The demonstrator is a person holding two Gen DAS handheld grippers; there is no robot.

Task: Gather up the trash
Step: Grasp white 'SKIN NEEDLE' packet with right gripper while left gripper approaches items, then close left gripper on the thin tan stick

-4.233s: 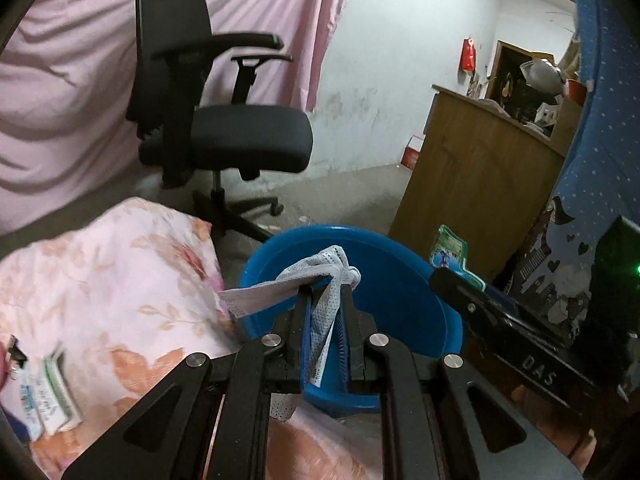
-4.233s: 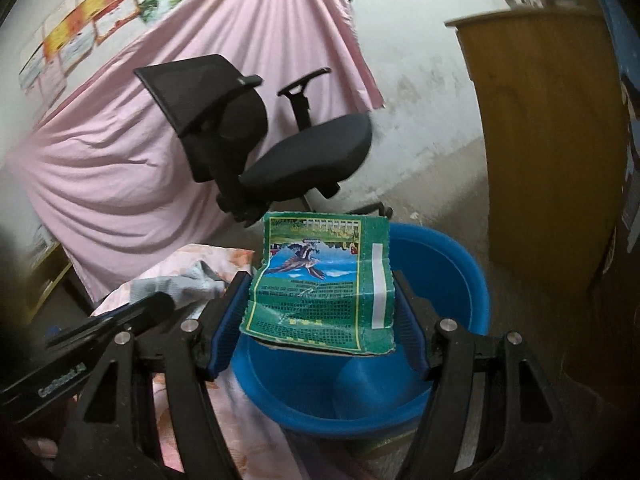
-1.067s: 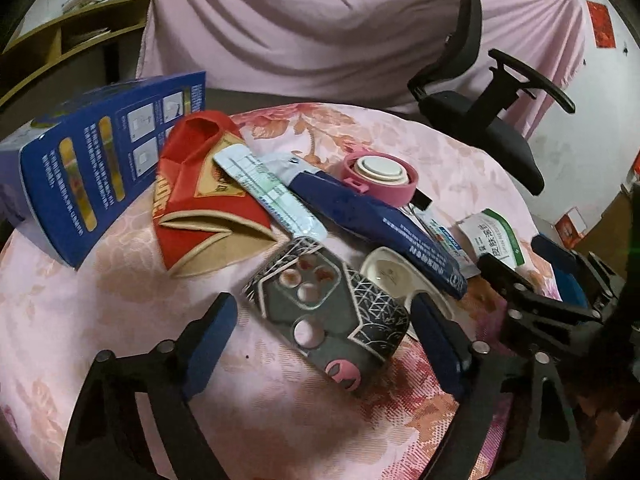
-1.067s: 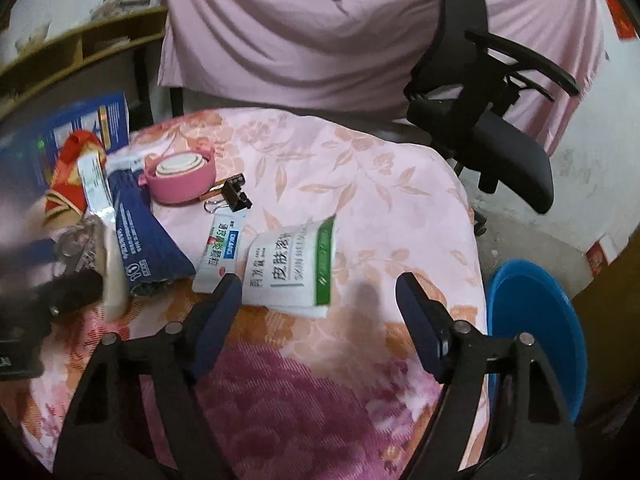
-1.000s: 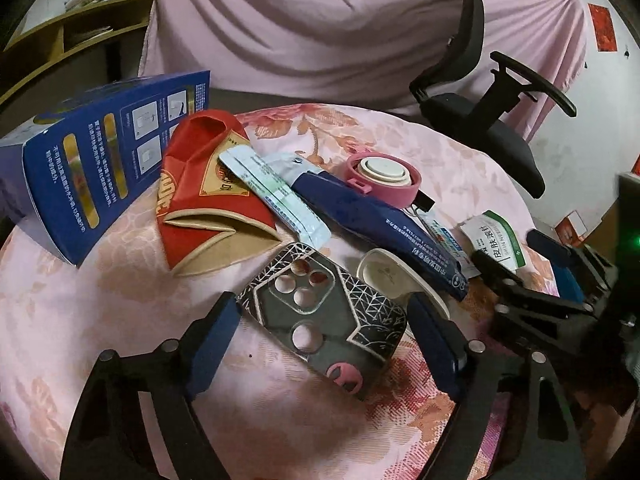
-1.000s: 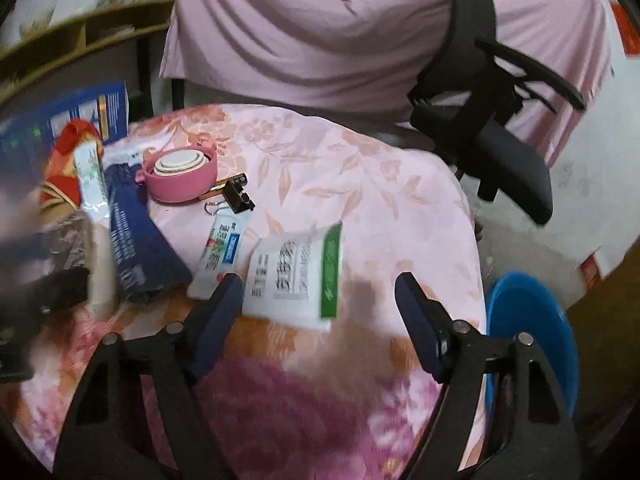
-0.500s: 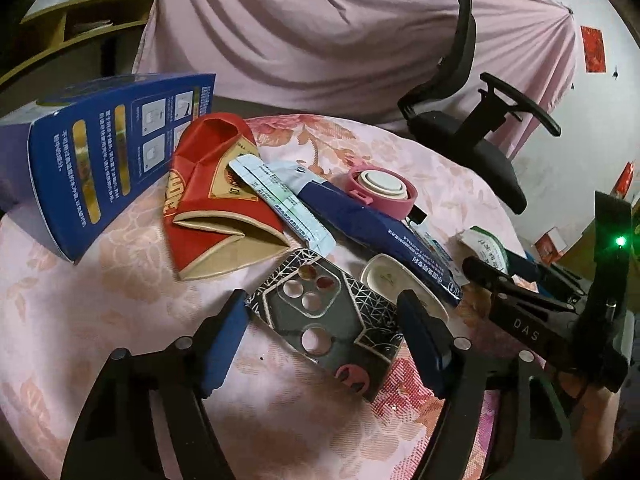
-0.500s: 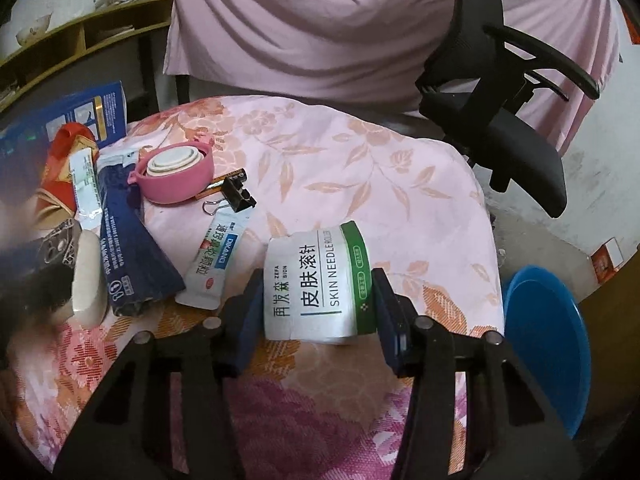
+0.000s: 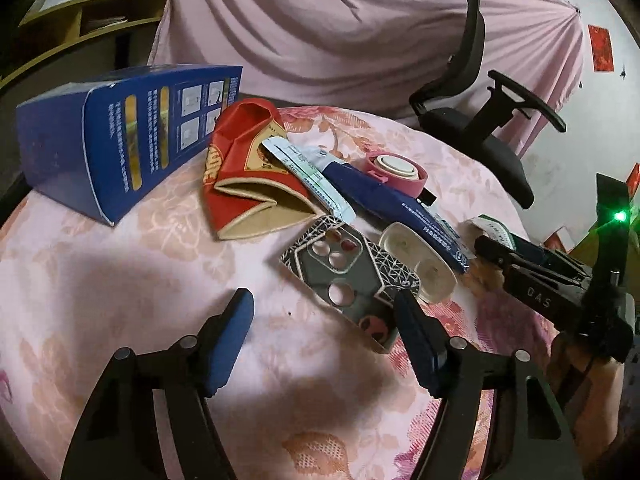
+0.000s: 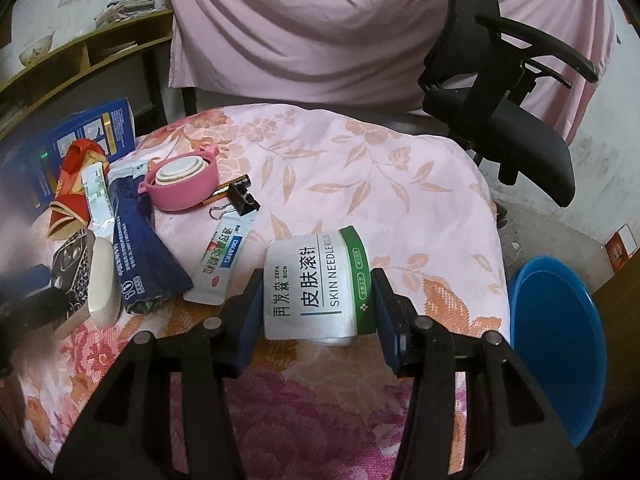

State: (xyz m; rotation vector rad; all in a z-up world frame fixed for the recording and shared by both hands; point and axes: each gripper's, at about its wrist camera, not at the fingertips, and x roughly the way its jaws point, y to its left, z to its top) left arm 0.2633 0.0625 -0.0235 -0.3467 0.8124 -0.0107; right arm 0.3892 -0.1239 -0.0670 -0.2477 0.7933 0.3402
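Note:
A white and green packet (image 10: pixel 316 284) printed "SKIN NEEDLE" is pinched by its side edges in my right gripper (image 10: pixel 316 304), just above the flowered pink tablecloth (image 10: pixel 360 168). Beside the table, low on the right, stands the blue bin (image 10: pixel 556 344). My left gripper (image 9: pixel 322 304) is open over the cloth. A grey, web-patterned phone case (image 9: pixel 340 264) lies partly between its fingers, with the right finger (image 9: pixel 412 332) at the case's near corner and the left finger clear of it.
A blue carton (image 9: pixel 120 140), a red pouch (image 9: pixel 248 176), a navy packet (image 9: pixel 396 208), a pink round container (image 9: pixel 396 168), a white oval lid (image 9: pixel 416 260), a binder clip (image 10: pixel 240 200) and a sachet (image 10: pixel 220 264) crowd the table's left. A black office chair (image 10: pixel 500 112) stands behind.
Both grippers came from the bin, where they held a white mesh and a green wrapper, to the table. The right jaws closed on the white packet. The left jaws narrowed slightly and drew back.

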